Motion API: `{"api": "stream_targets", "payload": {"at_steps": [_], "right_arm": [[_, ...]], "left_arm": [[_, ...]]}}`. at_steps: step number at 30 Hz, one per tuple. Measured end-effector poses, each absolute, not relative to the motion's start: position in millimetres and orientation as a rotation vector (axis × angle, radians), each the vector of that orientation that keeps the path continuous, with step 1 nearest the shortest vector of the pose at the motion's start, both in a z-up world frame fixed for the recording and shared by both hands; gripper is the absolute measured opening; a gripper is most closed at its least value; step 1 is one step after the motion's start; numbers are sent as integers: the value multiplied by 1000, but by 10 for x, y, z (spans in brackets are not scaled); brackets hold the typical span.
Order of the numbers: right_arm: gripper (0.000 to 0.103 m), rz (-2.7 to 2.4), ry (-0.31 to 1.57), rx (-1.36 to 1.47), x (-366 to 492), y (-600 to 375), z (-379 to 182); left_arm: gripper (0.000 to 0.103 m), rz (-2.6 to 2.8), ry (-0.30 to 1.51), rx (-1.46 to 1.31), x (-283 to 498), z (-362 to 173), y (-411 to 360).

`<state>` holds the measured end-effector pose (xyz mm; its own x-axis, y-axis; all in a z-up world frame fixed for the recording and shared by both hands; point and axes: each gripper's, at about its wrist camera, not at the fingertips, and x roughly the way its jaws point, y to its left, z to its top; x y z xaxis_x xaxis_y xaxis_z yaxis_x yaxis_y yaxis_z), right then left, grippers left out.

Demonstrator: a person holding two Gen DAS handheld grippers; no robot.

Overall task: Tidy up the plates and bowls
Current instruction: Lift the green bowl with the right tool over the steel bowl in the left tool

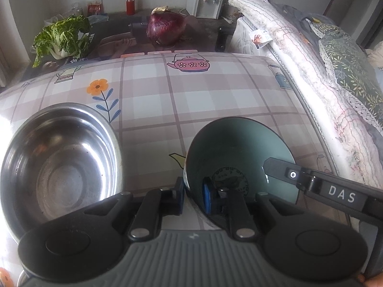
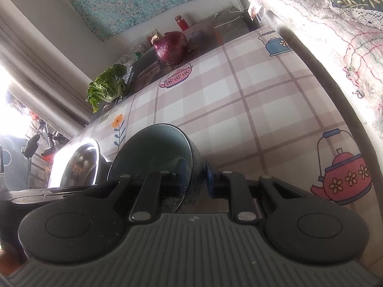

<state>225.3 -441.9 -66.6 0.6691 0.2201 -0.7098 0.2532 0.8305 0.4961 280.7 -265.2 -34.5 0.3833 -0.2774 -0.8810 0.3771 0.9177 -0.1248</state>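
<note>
A teal ceramic bowl [image 1: 237, 157] is held by both grippers over the checked tablecloth [image 1: 191, 100]. My left gripper [image 1: 194, 192] is shut on the bowl's near-left rim, one finger inside and one outside. My right gripper [image 2: 195, 174] is shut on the same teal bowl [image 2: 153, 150] at its right rim; its finger [image 1: 299, 177] reaches into the bowl in the left wrist view. A stainless steel bowl [image 1: 59, 165] sits on the table to the left; it also shows in the right wrist view [image 2: 79, 165].
A red cabbage [image 1: 166, 27], a leafy green cabbage [image 1: 62, 35] and a red bottle [image 1: 130, 5] stand at the back of the table. A quilted, cloth-covered piece of furniture [image 1: 311, 83] runs along the right edge. A water dispenser [image 1: 209, 0] is behind.
</note>
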Motion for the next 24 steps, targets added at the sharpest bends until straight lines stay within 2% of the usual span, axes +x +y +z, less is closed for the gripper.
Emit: {"api": "stream_targets", "payload": {"at_steps": [24], "right_arm": [[16, -29, 809, 595, 2199, -4474, -397]], "left_arm": [[17, -439, 1055, 67, 2737, -84, -2605]]}}
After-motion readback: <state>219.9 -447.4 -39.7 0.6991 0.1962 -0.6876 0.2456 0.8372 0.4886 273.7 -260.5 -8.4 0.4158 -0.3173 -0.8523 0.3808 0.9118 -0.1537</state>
